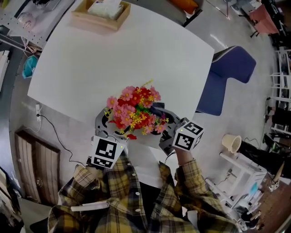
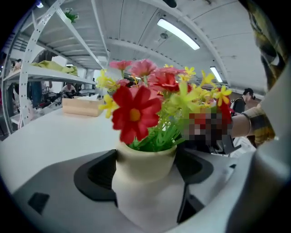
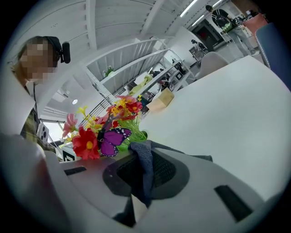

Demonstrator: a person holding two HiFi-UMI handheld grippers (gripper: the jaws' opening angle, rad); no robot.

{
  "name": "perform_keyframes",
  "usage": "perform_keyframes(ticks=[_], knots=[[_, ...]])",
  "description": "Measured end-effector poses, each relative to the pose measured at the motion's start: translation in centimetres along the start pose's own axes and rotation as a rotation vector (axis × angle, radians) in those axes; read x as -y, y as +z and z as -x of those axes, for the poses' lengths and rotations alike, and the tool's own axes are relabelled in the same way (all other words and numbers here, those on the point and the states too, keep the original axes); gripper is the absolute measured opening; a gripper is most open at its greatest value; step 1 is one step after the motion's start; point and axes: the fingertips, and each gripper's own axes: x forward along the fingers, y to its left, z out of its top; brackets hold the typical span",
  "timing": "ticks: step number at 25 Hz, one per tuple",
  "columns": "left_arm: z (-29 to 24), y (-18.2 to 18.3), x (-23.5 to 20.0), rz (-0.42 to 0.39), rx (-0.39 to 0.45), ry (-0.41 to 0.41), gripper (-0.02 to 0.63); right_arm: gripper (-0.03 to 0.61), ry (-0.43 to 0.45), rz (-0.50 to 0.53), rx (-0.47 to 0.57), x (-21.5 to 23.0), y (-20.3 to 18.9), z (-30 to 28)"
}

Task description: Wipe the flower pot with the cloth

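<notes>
White table point(image 1: 113, 59) in a workshop room carries the scene, with shelving and strip lights behind it. Nearest, at 6 o'clock in the head view, are the person's plaid sleeves point(image 1: 113, 195). Just ahead of them the two marker cubes sit side by side.

The left hand-held gripper point(image 2: 145, 174) is clamped on the flower pot point(image 2: 143, 159), one jaw against each side of the cream body below its rim. The pot stands upright at the table's near edge, and no view shows whether its base touches the top. Red, pink and yellow flowers point(image 1: 134, 109) spread over it and hide it from above.

The right hand-held gripper point(image 3: 145, 182), at 4 o'clock from the blooms in the head view, is closed on the cloth point(image 3: 144, 168) — a dark blue-grey fold pinched between the jaws, its upper end close to the green stems. A purple butterfly point(image 3: 111, 139) sits among the flowers at 10 o'clock from the cloth.

Farther off, a wooden tray point(image 1: 100, 13) rests on the table's far end at 12 o'clock, and a blue chair point(image 1: 227, 77) stands beside the table at 3 o'clock.
</notes>
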Motion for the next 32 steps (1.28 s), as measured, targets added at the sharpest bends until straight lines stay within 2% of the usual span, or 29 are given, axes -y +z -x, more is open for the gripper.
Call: perform_keyframes(ticks=[5, 12, 15, 22, 26, 32], knots=[[-0.5, 0.5, -0.2, -0.066, 0.007, -0.062, 0.397, 0.017, 0.005, -0.017, -0.013, 0.2, 0.2, 0.2], [-2.5, 0.1, -1.4, -0.251, -0.068, -0.171, 0.396, 0.017, 0.040, 0.028, -0.091, 2.6, 2.3, -0.7], [-3.6, 0.3, -2.4, -0.267, -0.081, -0.204, 0.396, 0.017, 0.040, 0.027, -0.121, 4.0, 3.4, -1.8], [-4.9, 2.1, -2.4, -0.309, -0.084, -0.227, 0.396, 0.017, 0.047, 0.050, -0.180, 5.8, 5.5, -1.9], [-5.2, 2.4, -3.1, -0.347, -0.102, -0.263, 0.396, 0.017, 0.098, 0.093, -0.262, 6.2, 6.3, -3.4], [-6.0, 2.6, -4.0, -0.412, -0.138, -0.370, 0.396, 0.017, 0.174, 0.165, -0.354, 6.7, 7.7, -6.1]])
